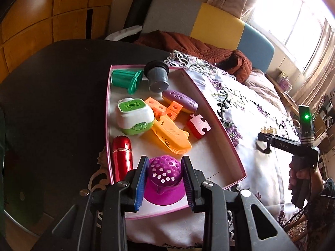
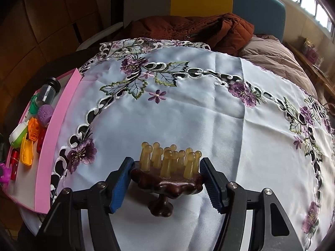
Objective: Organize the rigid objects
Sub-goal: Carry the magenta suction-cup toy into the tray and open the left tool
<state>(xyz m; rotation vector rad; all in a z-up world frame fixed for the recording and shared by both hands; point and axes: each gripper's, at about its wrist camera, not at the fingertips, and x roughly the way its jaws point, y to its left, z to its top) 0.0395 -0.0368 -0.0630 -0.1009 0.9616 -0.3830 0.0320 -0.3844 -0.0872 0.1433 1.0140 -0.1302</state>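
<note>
A pink-rimmed box [image 1: 215, 123] holds several toys: a red cylinder [image 1: 122, 159], a green-and-white case [image 1: 134, 118], an orange clip [image 1: 169, 137], a grey cup [image 1: 157, 76]. My left gripper [image 1: 164, 177] is shut on a purple perforated dome toy [image 1: 164, 172] at the box's near end. My right gripper [image 2: 165, 179] is shut on a dark wooden massager with amber pegs [image 2: 167, 167], held over the white embroidered cloth [image 2: 188, 108]. The right gripper also shows in the left wrist view [image 1: 264, 147]. The box shows at the left of the right wrist view [image 2: 56, 129].
A dark round table [image 1: 52, 87] lies left of the box. A brown jacket [image 2: 188, 29] and a grey, yellow and blue headboard [image 1: 209, 21] lie beyond the cloth. Shelves stand under the window at far right.
</note>
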